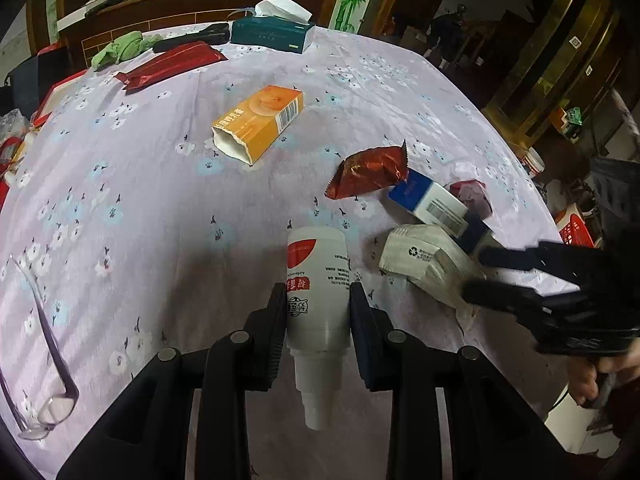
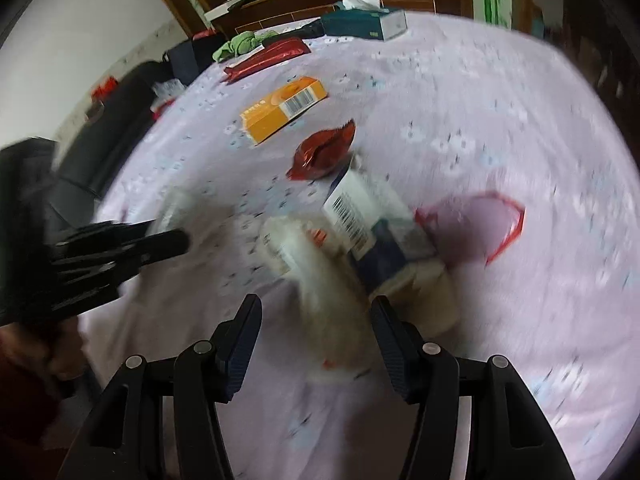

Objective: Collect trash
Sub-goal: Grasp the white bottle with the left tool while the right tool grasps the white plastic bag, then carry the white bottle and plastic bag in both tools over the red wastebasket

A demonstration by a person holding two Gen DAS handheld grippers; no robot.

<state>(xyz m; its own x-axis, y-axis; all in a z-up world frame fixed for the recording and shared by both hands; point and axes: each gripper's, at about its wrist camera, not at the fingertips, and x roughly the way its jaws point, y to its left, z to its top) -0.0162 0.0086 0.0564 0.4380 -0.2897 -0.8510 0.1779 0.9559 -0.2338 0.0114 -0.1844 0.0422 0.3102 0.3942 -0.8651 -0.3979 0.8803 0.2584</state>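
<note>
My left gripper is shut on a white bottle with red print, its neck pointing back toward the camera, low over the table. Right of it lies a crumpled white carton with a recycling mark. My right gripper is open at that carton's near end. In the blurred right wrist view, the right gripper has its jaws wide apart with the white carton just ahead between them. A blue-and-white box, a red foil wrapper and an orange box lie further back.
The table wears a lilac flowered cloth. Spectacles lie at the near left. A clear wrapper with a red edge sits right of the blue box. At the far edge are a teal tissue box, red packets and a green cloth.
</note>
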